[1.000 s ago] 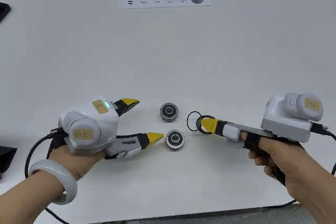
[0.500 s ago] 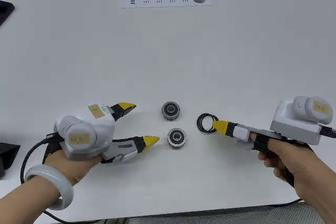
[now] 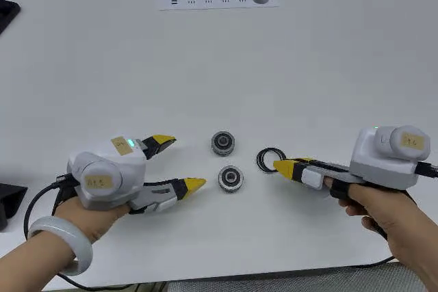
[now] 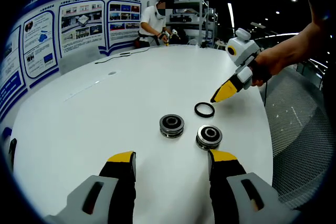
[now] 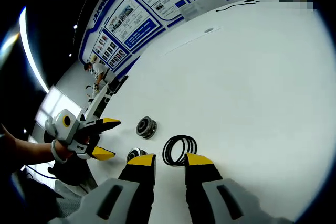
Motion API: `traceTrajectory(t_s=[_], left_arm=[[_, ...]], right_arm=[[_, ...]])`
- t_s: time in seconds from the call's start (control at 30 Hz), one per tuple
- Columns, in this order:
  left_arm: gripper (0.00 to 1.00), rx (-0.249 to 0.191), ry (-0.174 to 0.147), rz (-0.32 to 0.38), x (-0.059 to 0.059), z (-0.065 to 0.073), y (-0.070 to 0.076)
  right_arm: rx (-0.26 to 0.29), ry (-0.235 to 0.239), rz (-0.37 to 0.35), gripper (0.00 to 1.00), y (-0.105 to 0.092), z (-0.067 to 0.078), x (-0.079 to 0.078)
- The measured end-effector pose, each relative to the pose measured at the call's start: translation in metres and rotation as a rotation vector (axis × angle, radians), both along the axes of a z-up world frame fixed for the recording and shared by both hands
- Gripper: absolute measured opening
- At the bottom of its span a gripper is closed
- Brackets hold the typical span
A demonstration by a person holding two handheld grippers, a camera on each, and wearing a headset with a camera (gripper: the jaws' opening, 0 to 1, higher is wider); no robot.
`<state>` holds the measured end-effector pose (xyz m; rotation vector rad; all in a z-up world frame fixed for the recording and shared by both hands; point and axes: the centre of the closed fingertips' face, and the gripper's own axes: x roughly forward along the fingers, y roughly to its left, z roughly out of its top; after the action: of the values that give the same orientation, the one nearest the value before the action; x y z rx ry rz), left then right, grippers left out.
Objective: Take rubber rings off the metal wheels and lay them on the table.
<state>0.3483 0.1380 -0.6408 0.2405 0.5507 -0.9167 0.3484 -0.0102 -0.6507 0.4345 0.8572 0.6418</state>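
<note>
left gripper (image 3: 181, 162) wide, empty; right gripper (image 3: 282, 165) narrow gap, empty. rubber rings (image 3: 271, 159) flat on white table (image 3: 308, 66) just off the right tips, overlapping, count unclear. two metal wheels (image 3: 230, 178) between the grippers. right gripper view: nearer one half-hidden behind a jaw. any rings left on the wheels: can't tell. power strip (image 3: 217, 0) far beyond. posters (image 4: 79, 22) on wall.

Shiny metal wheels (image 3: 222, 143) (dark centres), matt black rubber rings (image 3: 271, 159), smooth white table (image 3: 205, 66), faintly glossy

Black rubber rings (image 3: 271, 159) lie flat just beside 2 metal wheels (image 3: 222, 143)
</note>
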Motion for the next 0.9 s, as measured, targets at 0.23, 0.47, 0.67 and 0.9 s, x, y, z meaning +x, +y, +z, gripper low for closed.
traceTrajectory(t_s=[0.23, 0.47, 0.67, 0.9], left_arm=[[0.58, -0.016, 0.001, -0.003, -0.004, 0.001, 0.003], [0.63, -0.038, 0.011, 0.003, -0.012, 0.004, 0.005], [0.65, -0.073, 0.025, 0.025, -0.02, 0.009, 0.007], [0.67, -0.098, 0.027, 0.029, -0.03, 0.015, 0.011]], right_arm=[[-0.06, -0.087, 0.077, 0.37, 0.002, 0.004, -0.004], [-0.097, -0.158, 0.114, 0.45, 0.003, 0.011, -0.007], [-0.154, -0.201, 0.183, 0.59, 0.004, 0.009, -0.018], [-0.193, -0.257, 0.249, 0.66, 0.009, 0.012, -0.032]])
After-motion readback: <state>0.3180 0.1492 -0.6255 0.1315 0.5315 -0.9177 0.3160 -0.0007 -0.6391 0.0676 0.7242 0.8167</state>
